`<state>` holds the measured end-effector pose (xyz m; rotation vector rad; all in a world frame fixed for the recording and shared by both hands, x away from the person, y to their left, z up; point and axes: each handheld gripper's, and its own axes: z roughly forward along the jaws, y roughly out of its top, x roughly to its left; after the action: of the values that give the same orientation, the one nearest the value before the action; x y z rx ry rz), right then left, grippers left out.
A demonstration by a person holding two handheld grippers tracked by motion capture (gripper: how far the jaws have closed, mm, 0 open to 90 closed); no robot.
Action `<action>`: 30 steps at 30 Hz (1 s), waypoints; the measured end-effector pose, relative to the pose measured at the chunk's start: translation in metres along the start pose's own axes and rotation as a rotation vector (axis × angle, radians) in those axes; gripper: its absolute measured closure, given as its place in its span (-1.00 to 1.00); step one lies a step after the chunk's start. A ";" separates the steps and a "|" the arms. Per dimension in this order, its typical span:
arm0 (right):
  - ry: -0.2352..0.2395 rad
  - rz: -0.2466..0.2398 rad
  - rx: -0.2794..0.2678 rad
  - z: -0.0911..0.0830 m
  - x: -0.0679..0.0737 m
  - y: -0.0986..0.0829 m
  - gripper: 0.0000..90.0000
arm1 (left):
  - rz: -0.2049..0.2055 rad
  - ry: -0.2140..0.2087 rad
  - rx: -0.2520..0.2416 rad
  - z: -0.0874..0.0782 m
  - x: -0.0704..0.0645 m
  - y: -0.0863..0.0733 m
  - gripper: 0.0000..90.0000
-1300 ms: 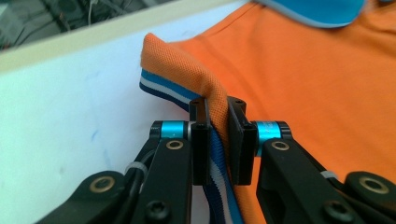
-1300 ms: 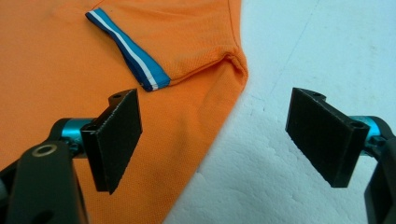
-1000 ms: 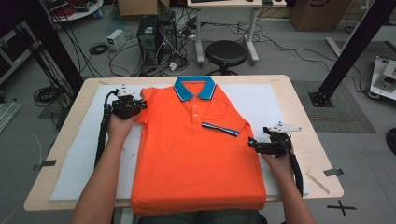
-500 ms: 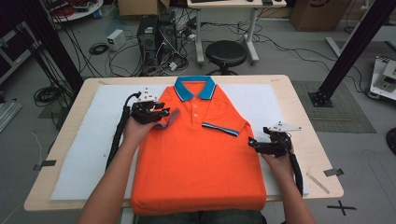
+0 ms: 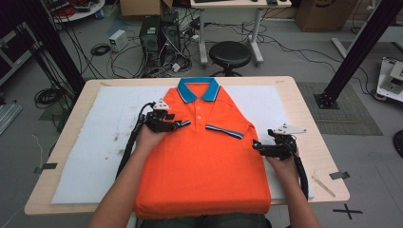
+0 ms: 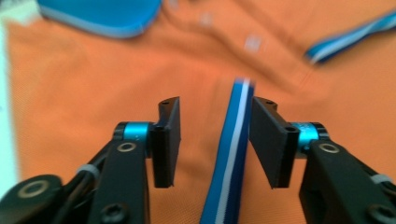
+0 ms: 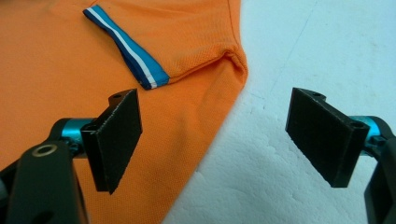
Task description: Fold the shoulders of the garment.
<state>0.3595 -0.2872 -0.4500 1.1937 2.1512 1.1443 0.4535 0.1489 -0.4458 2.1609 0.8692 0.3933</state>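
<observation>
1. My left gripper (image 6: 212, 135) has the blue sleeve edge (image 6: 233, 154) between its jaws, which aren't pinched shut, so I can fold the sleeve in.
2. My right gripper (image 7: 212, 140) waits wide open at the orange shirt (image 5: 204, 166)'s side.
3. The shirt lies flat on the white pad (image 5: 90, 152).
4. I count one shirt, two sleeves, two grippers.

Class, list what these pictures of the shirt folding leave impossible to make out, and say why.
- Shirt hem: high view, cut off by the bottom edge.
- Buttons: left gripper view, blurred.
- Cuff grip: left tongs stand apart, contact unclear.
- Right tongs opening: high view, too small.
</observation>
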 end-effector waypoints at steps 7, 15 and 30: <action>0.001 0.002 0.000 0.000 0.000 0.000 -0.58 | 0.004 -0.022 -0.037 -0.001 -0.002 -0.003 0.87; 0.003 0.004 0.002 0.000 0.000 0.000 -0.58 | 0.032 -0.067 -0.086 -0.015 -0.013 0.000 0.89; 0.006 0.006 -0.001 0.000 -0.001 0.000 -0.58 | -0.006 -0.054 -0.187 -0.037 -0.029 -0.007 -0.05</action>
<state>0.3601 -0.2880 -0.4500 1.1984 2.1523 1.1530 0.4104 0.1523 -0.4269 1.9879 0.7769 0.3949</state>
